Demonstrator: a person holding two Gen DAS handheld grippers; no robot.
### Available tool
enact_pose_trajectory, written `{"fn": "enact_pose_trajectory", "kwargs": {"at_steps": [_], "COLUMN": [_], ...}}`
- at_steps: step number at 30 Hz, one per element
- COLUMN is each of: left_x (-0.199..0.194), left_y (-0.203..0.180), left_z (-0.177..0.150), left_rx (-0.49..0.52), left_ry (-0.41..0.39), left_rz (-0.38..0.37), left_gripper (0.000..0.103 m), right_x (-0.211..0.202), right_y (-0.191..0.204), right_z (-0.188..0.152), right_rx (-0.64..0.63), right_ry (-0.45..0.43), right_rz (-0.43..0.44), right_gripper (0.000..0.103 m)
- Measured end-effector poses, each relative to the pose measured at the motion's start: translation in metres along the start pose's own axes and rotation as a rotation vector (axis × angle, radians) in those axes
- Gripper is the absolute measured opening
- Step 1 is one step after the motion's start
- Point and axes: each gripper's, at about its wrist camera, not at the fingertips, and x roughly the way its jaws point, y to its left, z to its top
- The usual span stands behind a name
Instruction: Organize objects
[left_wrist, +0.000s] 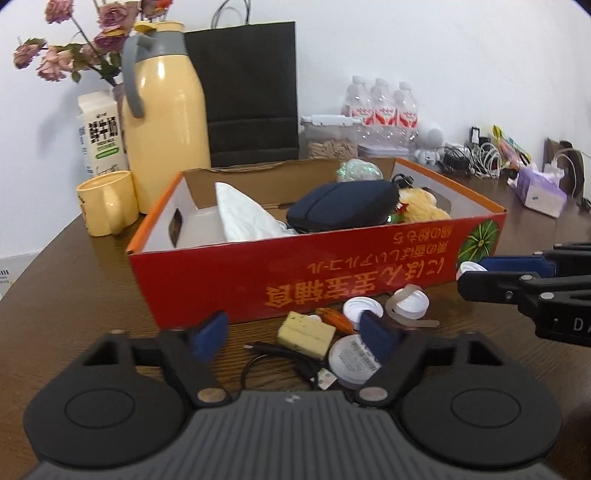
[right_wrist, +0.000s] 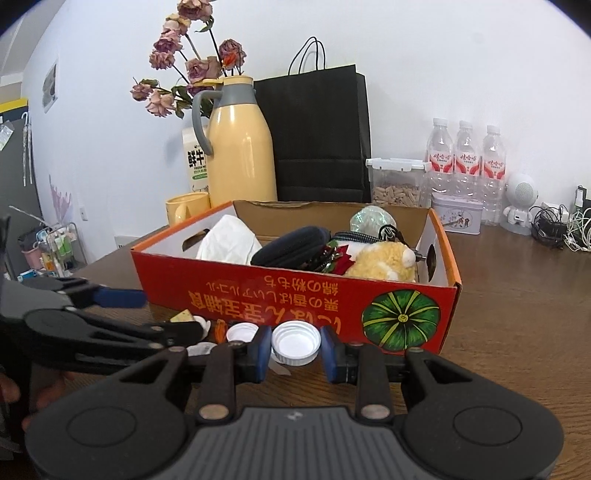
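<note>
A red cardboard box (left_wrist: 258, 273) (right_wrist: 258, 291) stands open on the brown table, holding a white tissue pack (left_wrist: 243, 214), a dark blue pouch (left_wrist: 343, 206) and a yellow plush toy (right_wrist: 380, 266). In front of the box lie a yellow cheese-like block (left_wrist: 306, 332), a black cable (left_wrist: 284, 354), a round labelled tin (left_wrist: 354, 360), an orange scrap (left_wrist: 336, 317) and white lids (left_wrist: 408, 302). My left gripper (left_wrist: 295, 334) (right_wrist: 171, 314) is open around the block and cable without pressing on them. My right gripper (right_wrist: 295, 350) (left_wrist: 470, 274) is shut on a white bottle cap (right_wrist: 295, 341), low by the box front.
Behind the box stand a yellow thermos (left_wrist: 166, 122), a yellow mug (left_wrist: 107, 203), a milk carton (left_wrist: 99, 136), a black paper bag (left_wrist: 251, 92), a seed container (right_wrist: 397, 184) and water bottles (right_wrist: 465, 158). Tangled cables (left_wrist: 476, 155) and a tissue pack (left_wrist: 539, 188) lie at the far right.
</note>
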Motion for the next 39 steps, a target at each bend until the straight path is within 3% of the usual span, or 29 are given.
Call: {"fn": "enact_pose_trajectory", "kwargs": {"at_steps": [2,5,6,24,29,39], "left_x": [0.004,0.009,0.009,-0.019,-0.028,-0.019], "left_y": [-0.002,-0.006,-0.005,0.002,0.003,0.011], "left_z": [0.002,0.001,0.000,0.005,0.025,0.075], "left_rx": [0.007,0.020,0.018,-0.082,-0.093,-0.114], "left_ry": [0.007,0.035,0.037,-0.079,-0.134,-0.230], "left_rz": [-0.005,-0.018,-0.019,-0.002,-0.011,0.041], "left_gripper": [0.064,0.038,0.036,0.035,0.035,0.036], "right_x": [-0.001,-0.003,-0.004,-0.006,-0.016,-0.012], "right_y": [0.001,0.001,0.002,0.000,-0.001,-0.011], "right_z": [0.000,0.000,0.000,0.001,0.012,0.067], "right_rx": [-0.003,-0.006,-0.007,0.001,0.002,-0.055], "right_ry": [-0.003,-0.010,-0.012,-0.029,-0.084,-0.175], "right_rz": [0.005,0.010,0.011,0.027,0.038,-0.033], "right_gripper": [0.027,0.027,0.027,0.027,0.027,0.027]}}
